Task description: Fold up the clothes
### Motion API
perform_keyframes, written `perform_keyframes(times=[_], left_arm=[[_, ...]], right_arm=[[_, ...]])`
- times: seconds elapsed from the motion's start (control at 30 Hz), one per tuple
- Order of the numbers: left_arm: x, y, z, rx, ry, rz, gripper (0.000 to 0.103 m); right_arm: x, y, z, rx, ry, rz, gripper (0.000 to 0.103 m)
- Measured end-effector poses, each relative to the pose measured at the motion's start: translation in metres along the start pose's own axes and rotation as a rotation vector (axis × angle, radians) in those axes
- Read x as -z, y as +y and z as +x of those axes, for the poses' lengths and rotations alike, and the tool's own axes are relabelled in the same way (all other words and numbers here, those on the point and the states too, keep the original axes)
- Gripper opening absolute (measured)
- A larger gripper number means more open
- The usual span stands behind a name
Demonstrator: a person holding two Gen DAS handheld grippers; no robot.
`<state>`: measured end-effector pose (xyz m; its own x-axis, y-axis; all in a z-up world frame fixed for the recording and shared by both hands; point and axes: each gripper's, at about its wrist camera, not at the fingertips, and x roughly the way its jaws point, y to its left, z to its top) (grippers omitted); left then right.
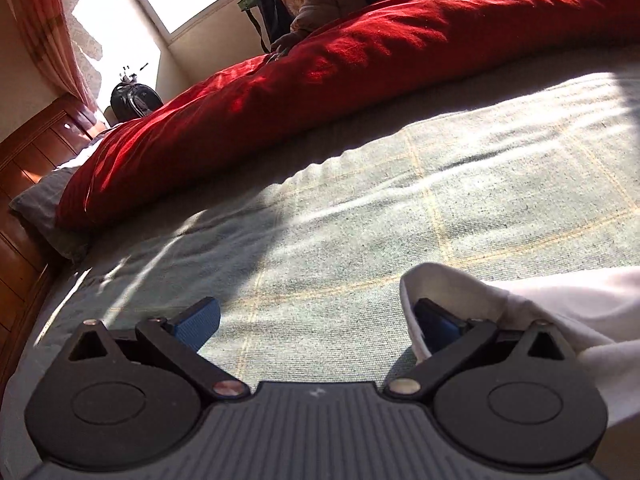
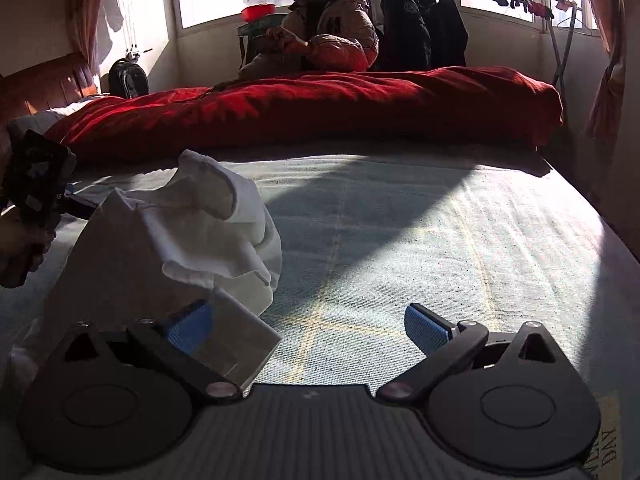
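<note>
Both grippers are hovering low over a bed, and the thing to be folded, a white garment point(image 2: 188, 232), is lying bunched up between them on the pale green checked blanket point(image 2: 400, 240). From the right gripper point(image 2: 308, 328) the garment is sitting to the left and slightly ahead, its near flap draping over the left blue pad point(image 2: 188, 330) of that tool; from the left gripper point(image 1: 316, 326) the same white cloth point(image 1: 540, 312) is spilling in from the right and curling over the right-hand pad point(image 1: 434, 326). Each tool is holding its jaws wide apart, so the cloth is only resting on one finger of each and neither is pinching it. The heap is too crumpled to give a clear long axis; I judge it is running roughly across from one tool to the other, with folded hems and a rolled edge pointing up and away. Both tools seem about equally near, each touching a margin, so the next move likely turns on closing inward toward the centre to catch an edge. The garment is looking soft, thin and matt, probably cotton, with stitched hems; the blanket is looking coarse and woven, crossed by faint yellow lines. Beyond it a plump red quilt point(image 2: 320, 108) is stretching along the bed's far side, with a person point(image 2: 324, 36) sitting behind it.
</note>
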<state>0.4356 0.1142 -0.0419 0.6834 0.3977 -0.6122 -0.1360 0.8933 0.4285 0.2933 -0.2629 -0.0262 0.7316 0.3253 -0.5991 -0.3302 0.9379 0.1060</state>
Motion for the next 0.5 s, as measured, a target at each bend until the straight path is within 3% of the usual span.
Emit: perform_keyframes(times=[0.23,0.37,0.5], left_arm=[[0.024,0.017,-0.055,0.159,0.004,0.017,0.103],[0.04,0.031,-0.087,0.17,-0.003,0.048,0.103],[0.053,0.038,-0.125,0.25,-0.042,0.041,0.103]], right_arm=[[0.028,0.002,-0.042,-0.062,0.003,0.039,0.103],[0.04,0.006,-0.066,-0.085,0.001,0.08,0.103],[0.053,0.014,-0.091,-0.097,-0.014,0.092,0.103]])
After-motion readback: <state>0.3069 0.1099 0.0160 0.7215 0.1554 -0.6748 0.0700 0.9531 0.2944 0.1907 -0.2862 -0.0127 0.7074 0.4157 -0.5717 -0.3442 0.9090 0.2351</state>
